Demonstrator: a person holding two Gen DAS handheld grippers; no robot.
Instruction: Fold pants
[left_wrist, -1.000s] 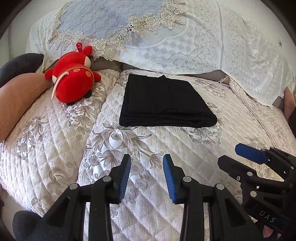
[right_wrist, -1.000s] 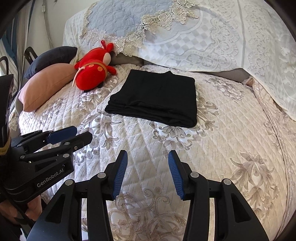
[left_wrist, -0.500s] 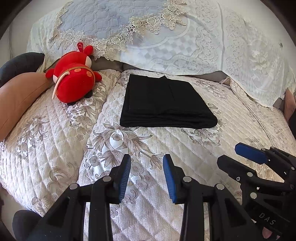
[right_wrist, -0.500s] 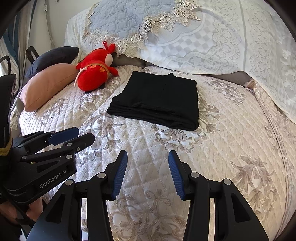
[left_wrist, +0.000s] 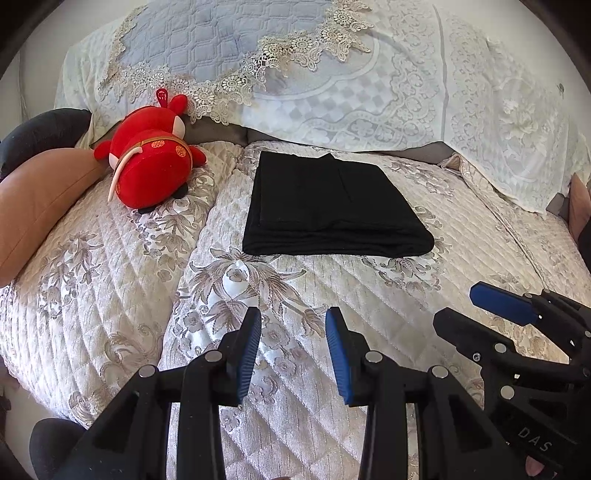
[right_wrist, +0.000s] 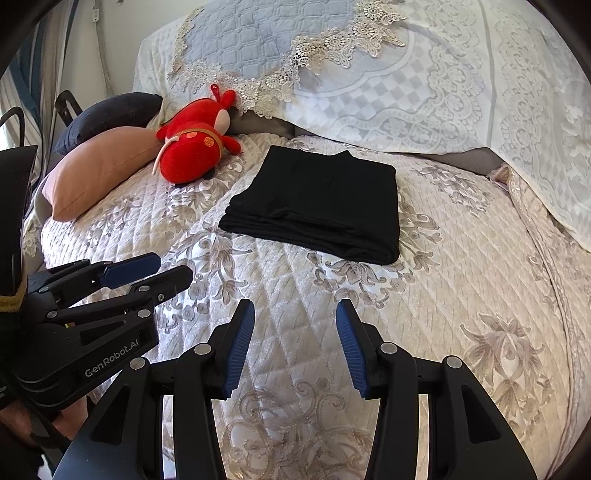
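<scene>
The black pants (left_wrist: 332, 206) lie folded into a flat rectangle on the quilted bed; they also show in the right wrist view (right_wrist: 321, 206). My left gripper (left_wrist: 293, 325) is open and empty, hovering above the quilt well short of the pants. My right gripper (right_wrist: 295, 317) is open and empty too, also short of the pants. The right gripper shows at the right edge of the left wrist view (left_wrist: 480, 310). The left gripper shows at the left of the right wrist view (right_wrist: 162, 269).
A red plush toy (left_wrist: 151, 173) lies left of the pants, beside an orange pillow (left_wrist: 37, 206) and a dark pillow (right_wrist: 107, 118). Lace-covered pillows (left_wrist: 332, 74) rise behind the pants. The floral quilt (left_wrist: 258, 288) spreads all around.
Both grippers have drawn back slightly from the pants, still open. The pants have not moved.
</scene>
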